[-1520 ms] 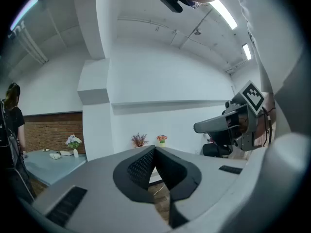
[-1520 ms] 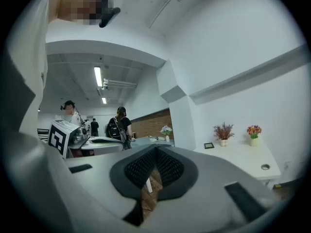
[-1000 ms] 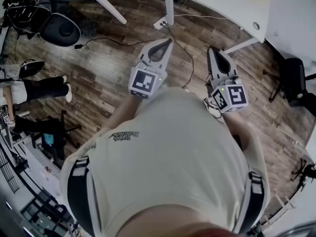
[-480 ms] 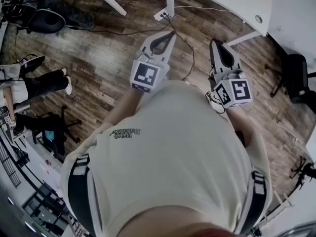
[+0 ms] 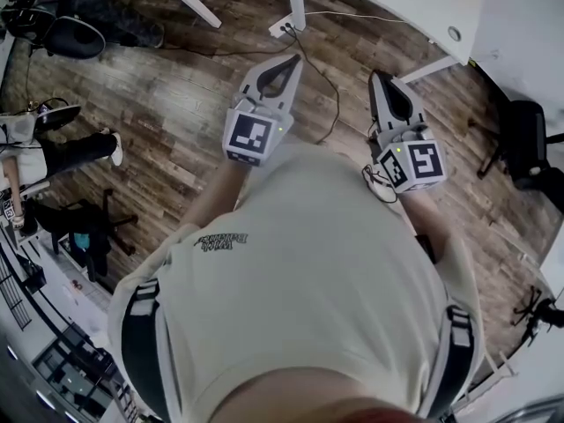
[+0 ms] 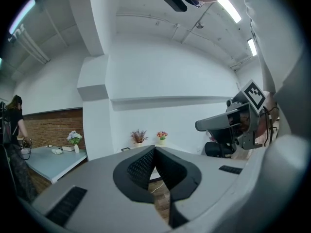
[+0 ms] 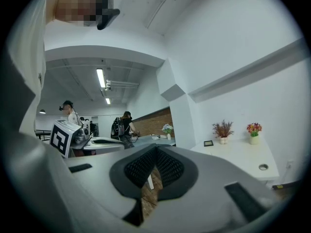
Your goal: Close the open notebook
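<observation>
No notebook shows in any view. In the head view my left gripper (image 5: 295,58) and right gripper (image 5: 377,76) are held out level in front of the person's body, over a wooden floor (image 5: 194,104). Both have their jaws closed tip to tip with nothing between them. The left gripper view shows its black pads (image 6: 146,166) meeting at the tip, and the right gripper (image 6: 204,125) beside it. The right gripper view shows the same closed pads (image 7: 167,166), and the left gripper's marker cube (image 7: 64,136) off to its left.
A white desk (image 5: 414,7) stands ahead, with a power strip and cable (image 5: 286,29) on the floor by its leg. Black office chairs (image 5: 75,38) (image 5: 529,139) sit at the far left and right. People stand at a light-blue table (image 7: 121,127). Potted flowers (image 7: 253,130) sit on the desk.
The person has shifted a little across the floor, and both grippers have drifted with them. Both pairs of jaws stay closed.
</observation>
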Demonstrator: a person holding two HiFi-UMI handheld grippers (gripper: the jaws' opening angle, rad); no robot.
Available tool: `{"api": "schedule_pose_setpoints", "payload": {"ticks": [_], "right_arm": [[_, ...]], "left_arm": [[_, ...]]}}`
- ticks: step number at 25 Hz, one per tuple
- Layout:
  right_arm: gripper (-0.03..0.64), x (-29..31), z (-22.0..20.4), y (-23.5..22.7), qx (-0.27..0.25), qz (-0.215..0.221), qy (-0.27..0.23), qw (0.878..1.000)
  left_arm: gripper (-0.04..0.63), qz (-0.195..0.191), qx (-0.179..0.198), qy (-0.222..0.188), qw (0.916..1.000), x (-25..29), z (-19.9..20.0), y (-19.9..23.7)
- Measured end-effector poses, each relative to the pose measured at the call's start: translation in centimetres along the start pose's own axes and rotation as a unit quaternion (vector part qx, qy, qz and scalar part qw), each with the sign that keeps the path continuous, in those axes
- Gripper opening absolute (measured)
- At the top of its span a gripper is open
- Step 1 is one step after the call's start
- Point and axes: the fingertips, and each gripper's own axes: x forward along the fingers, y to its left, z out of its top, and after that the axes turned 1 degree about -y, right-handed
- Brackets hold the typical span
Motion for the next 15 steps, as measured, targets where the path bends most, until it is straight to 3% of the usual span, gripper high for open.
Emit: {"api": "schedule_pose_setpoints", "payload": {"ticks": [15], "right_arm": [[0.002, 1.0, 0.0, -4.1, -0.006, 0.016, -0.008, 1.000]], "left_arm": [[0.014, 0.024, -0.003, 0.011, 0.9996, 3.1, -1.1, -0.8]]}}
